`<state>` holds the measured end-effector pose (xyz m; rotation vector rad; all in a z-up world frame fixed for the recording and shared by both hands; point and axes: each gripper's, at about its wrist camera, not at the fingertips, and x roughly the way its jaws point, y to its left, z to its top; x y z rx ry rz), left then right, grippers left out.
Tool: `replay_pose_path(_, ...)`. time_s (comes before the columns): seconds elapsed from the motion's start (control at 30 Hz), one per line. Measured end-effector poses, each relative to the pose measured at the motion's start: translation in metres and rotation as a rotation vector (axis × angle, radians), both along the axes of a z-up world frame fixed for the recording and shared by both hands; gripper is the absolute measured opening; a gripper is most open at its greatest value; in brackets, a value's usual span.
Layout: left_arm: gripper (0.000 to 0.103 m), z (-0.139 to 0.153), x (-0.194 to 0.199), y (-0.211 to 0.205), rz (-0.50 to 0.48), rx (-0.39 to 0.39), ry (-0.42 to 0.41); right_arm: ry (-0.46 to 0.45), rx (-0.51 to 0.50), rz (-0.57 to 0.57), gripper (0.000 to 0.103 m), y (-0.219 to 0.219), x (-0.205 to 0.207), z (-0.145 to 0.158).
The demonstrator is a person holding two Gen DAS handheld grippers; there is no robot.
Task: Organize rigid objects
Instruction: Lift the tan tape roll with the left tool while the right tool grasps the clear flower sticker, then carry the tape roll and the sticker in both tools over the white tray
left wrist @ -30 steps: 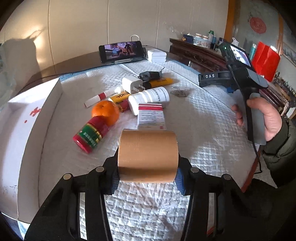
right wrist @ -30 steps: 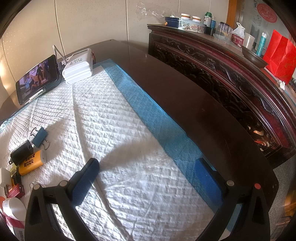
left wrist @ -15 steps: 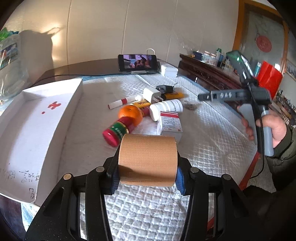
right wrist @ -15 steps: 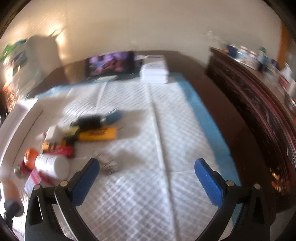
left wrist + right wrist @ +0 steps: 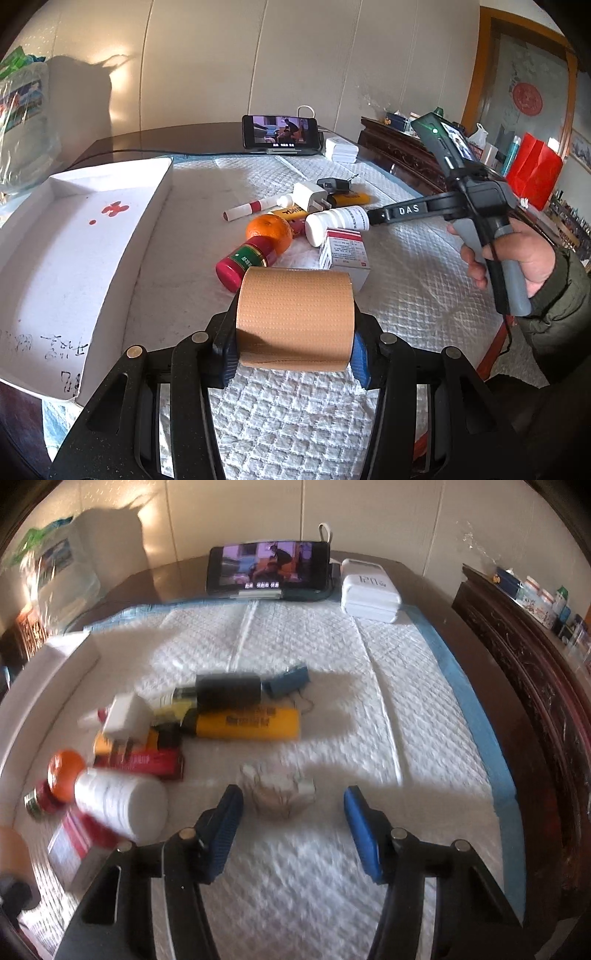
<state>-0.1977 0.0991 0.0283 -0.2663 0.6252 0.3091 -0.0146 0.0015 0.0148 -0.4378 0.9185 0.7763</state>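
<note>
My left gripper (image 5: 293,350) is shut on a tan tape roll (image 5: 294,317), held above the white padded mat. A white open box (image 5: 74,243) lies to its left. Ahead lies a pile: an orange (image 5: 269,230), a red-capped bottle (image 5: 245,264), a white pill bottle (image 5: 336,223), a medicine carton (image 5: 345,254), a white charger (image 5: 308,195). My right gripper (image 5: 291,834) is open, low over the mat, with a small clear clip (image 5: 280,794) just beyond its fingertips. The yellow tube (image 5: 247,723) and black plug (image 5: 227,692) lie farther on.
A phone (image 5: 269,570) playing video and a white power bank (image 5: 369,590) stand at the mat's far edge. A dark carved sideboard (image 5: 524,672) runs along the right. A plastic bag (image 5: 22,122) sits far left. The right gripper's handle (image 5: 491,236) is held at the right of the pile.
The right gripper has swung left and down toward the pile, its jaws narrower. The left gripper, still holding the tape roll, has turned left so the white box shows more.
</note>
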Motion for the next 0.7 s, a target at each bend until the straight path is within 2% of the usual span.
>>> replay_pose_path(0.03, 0.047, 0.001, -0.001, 0.000, 0.001, 0.003, -0.004, -0.002, 0.003, 0.000, 0.049, 0.000, 0.001, 0.000)
replay_pose_path(0.07, 0.047, 0.002, -0.003, 0.000, 0.004, 0.006, -0.008, -0.009, 0.012, 0.007, 0.037, -0.001, 0.000, 0.000)
replay_pose_path(0.27, 0.047, 0.010, -0.008, 0.003, 0.025, 0.008, -0.039, 0.051, 0.105, -0.011, 0.036, -0.019, 0.008, 0.002)
replay_pose_path(0.43, 0.047, 0.022, -0.013, 0.003, 0.042, 0.031, -0.071, 0.048, 0.201, -0.035, 0.036, -0.033, 0.010, 0.021)
replay_pose_path(0.57, 0.047, 0.033, -0.016, 0.003, 0.064, 0.051, -0.104, 0.006, 0.308, -0.020, 0.036, -0.044, -0.003, 0.046)
replay_pose_path(0.7, 0.047, 0.049, -0.020, 0.006, 0.118, 0.084, -0.144, -0.090, 0.415, 0.009, 0.036, -0.052, -0.026, 0.076)
